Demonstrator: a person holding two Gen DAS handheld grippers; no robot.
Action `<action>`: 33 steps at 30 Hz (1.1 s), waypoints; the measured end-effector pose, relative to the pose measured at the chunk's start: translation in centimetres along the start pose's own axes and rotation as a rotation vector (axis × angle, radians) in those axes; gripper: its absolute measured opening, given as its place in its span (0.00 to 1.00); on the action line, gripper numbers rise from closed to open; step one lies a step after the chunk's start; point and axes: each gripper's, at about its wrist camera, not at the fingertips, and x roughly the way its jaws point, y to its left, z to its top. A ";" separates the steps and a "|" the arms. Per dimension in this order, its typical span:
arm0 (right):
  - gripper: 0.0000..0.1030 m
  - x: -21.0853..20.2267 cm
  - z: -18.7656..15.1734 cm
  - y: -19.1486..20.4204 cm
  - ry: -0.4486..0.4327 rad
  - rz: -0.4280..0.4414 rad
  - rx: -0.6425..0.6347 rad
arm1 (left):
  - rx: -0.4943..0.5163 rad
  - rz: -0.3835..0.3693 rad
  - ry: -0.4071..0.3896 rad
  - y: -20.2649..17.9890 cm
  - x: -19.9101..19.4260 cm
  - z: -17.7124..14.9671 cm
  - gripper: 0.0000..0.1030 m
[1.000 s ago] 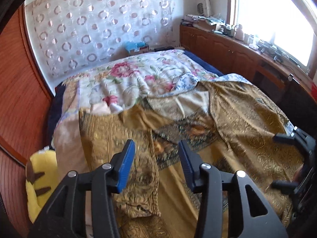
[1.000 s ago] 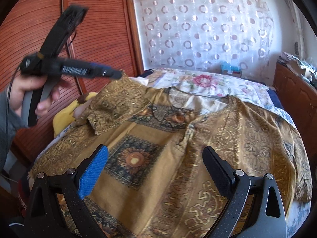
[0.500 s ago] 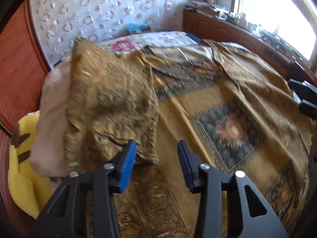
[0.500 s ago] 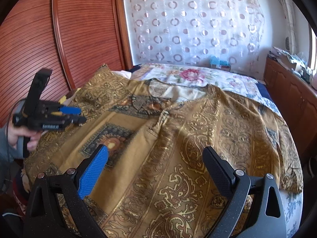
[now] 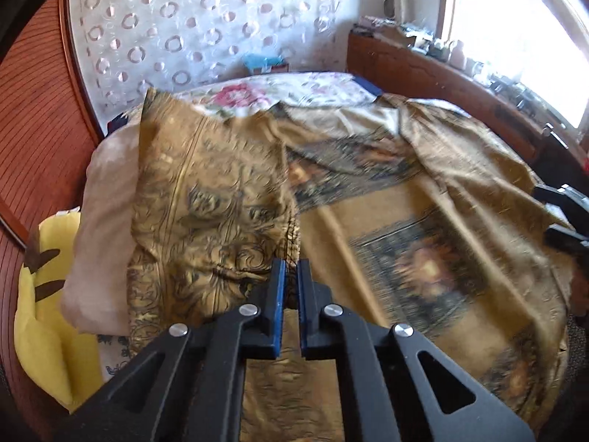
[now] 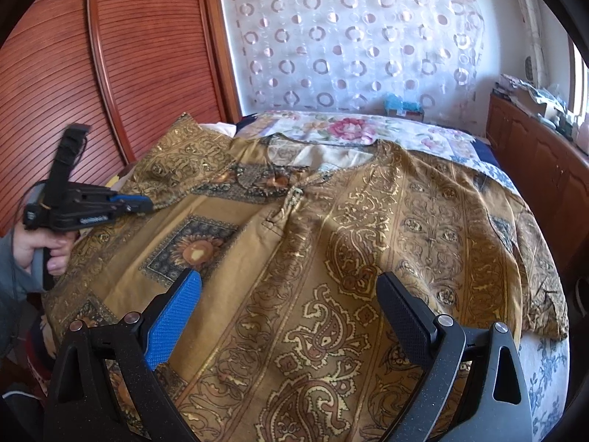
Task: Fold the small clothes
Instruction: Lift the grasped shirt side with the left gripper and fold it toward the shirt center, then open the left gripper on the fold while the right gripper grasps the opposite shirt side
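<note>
A gold-brown patterned shirt (image 6: pixel 331 243) lies spread front-up on the bed, collar toward the far wall. It also shows in the left wrist view (image 5: pixel 423 221). My left gripper (image 5: pixel 290 267) is shut on the edge of the shirt's left sleeve (image 5: pixel 213 199), which lies folded over a pale pillow. In the right wrist view the left gripper (image 6: pixel 145 203) sits at the sleeve's edge. My right gripper (image 6: pixel 289 291) is open and empty, hovering over the shirt's lower part. Its fingers (image 5: pixel 563 217) show at the right edge of the left wrist view.
A floral bedsheet (image 6: pixel 368 129) covers the bed beyond the collar. A yellow plush (image 5: pixel 40 294) and pale pillow (image 5: pixel 103 228) lie at the bed's left. A red-brown wardrobe (image 6: pixel 110 66) stands left. A wooden cabinet (image 6: pixel 533 154) with clutter runs along the right under a window.
My left gripper moved forward to the sleeve's edge and closed on it. My right gripper stayed open and kept nearly still over the shirt.
</note>
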 end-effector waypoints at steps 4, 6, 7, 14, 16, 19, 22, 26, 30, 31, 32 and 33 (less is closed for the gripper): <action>0.95 0.0 -0.1 -0.4 -0.001 -0.006 0.005 | 0.008 0.027 -0.018 -0.9 -0.5 0.8 0.03; 0.95 -0.2 -0.1 -0.6 -0.007 0.000 0.012 | 0.011 0.012 -0.014 -1.1 -0.3 0.9 0.09; 0.95 -0.3 -0.1 -0.8 -0.009 0.006 0.018 | 0.007 -0.006 -0.018 -1.1 -0.1 0.9 0.18; 0.95 -1.3 -0.2 -2.3 -0.023 -0.020 0.037 | 0.015 -0.013 -0.040 -2.1 0.5 0.3 0.46; 0.95 -1.8 -0.1 -3.1 -0.028 -0.039 0.045 | 0.006 -0.041 -0.028 -2.2 1.0 0.1 0.53; 0.95 -2.8 -0.1 -4.8 -0.036 -0.072 0.060 | 0.021 -0.031 -0.004 -2.7 1.7 -0.1 0.54; 0.95 -3.9 0.0 -6.7 -0.045 -0.121 0.064 | 0.031 -0.016 0.017 -2.9 2.2 -0.4 0.54; 0.95 -5.4 -0.3 -10.4 -0.054 -0.216 0.093 | 0.040 -0.003 0.031 -3.0 2.7 -0.9 0.55; 0.91 -6.6 -0.9 -13.9 -0.046 -0.285 0.125 | 0.044 0.002 0.031 -3.1 2.8 -1.0 0.56; 0.89 -6.8 -1.1 -14.8 -0.040 -0.305 0.131 | 0.041 0.000 0.032 -3.0 2.8 -1.0 0.57; 0.89 -7.0 -1.3 -15.6 -0.036 -0.323 0.137 | 0.034 -0.004 0.034 -3.0 2.9 -1.0 0.58; 0.88 -7.1 -1.4 -16.3 -0.031 -0.334 0.144 | 0.028 -0.009 0.035 -2.9 2.9 -1.0 0.59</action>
